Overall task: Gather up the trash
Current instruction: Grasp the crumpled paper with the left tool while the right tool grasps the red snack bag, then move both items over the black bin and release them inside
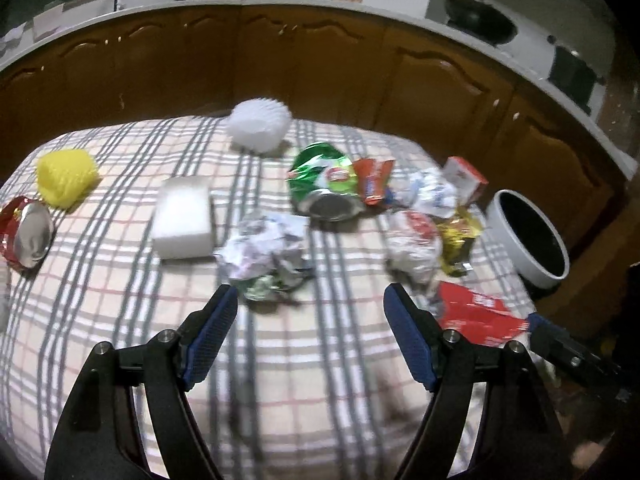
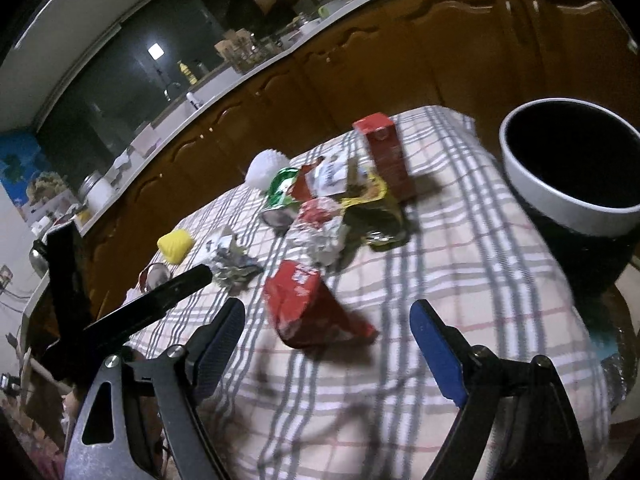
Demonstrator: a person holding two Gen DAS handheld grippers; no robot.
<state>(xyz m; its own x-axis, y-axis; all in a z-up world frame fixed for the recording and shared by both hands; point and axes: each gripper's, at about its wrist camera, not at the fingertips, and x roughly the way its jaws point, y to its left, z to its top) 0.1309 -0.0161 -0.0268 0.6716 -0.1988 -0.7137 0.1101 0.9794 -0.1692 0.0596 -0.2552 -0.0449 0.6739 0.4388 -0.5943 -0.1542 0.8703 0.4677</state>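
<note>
Red wrapper point(image 2: 308, 308) between right gripper's point(image 2: 328, 322) fingers

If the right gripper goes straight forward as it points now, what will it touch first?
Most likely the red wrapper. It lies on the cloth just ahead of the open right gripper, roughly between the fingers. Depth is hard to judge, so the gripper may pass above it.

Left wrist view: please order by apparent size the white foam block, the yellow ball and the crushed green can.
1. Crushed green can
2. White foam block
3. Yellow ball

The can and the block look nearly alike, so that order is unsure.
</note>
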